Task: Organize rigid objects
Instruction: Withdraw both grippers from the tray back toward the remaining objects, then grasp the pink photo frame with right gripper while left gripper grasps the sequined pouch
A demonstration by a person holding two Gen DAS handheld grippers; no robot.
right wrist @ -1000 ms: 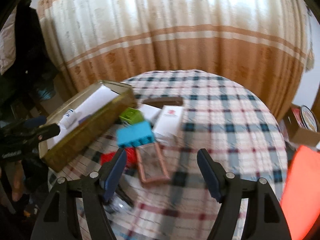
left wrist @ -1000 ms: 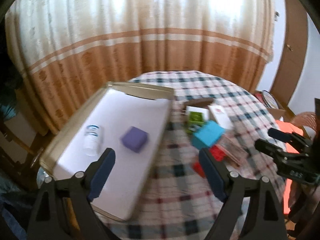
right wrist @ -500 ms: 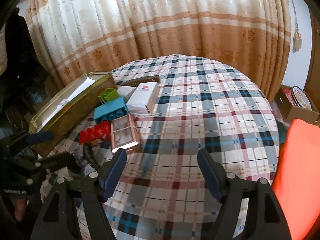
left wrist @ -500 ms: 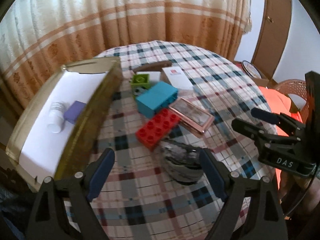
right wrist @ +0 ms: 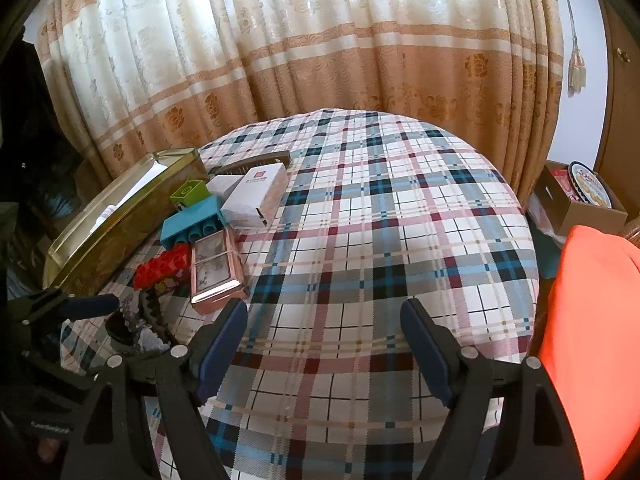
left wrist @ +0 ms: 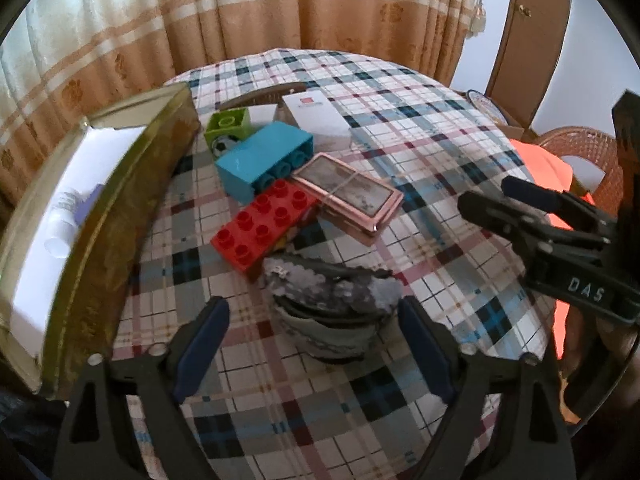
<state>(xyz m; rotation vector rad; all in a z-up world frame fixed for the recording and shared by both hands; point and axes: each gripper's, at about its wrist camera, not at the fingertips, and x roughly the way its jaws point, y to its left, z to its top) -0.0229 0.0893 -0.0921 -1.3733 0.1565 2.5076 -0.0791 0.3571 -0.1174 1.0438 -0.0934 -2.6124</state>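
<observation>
My left hand-held gripper (left wrist: 312, 332) has just been closing, jaws still apart around the sequined pouch (left wrist: 332, 296). My right hand-held gripper (right wrist: 324, 332) has been opening and hangs wide over bare tabletop (right wrist: 400, 240).

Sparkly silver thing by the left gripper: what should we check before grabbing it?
1. Left gripper lined up on the sparkly silver thing: ok, it sits between the jaws, which have just been closing.
2. Pads pressing it: not ok, gaps show on both sides.
3. Red brick clear of it: not ok, they touch.
4. Tray has room: ok, white floor shows.
5. Right gripper out of the way: ok, open over bare tablecloth.
</observation>
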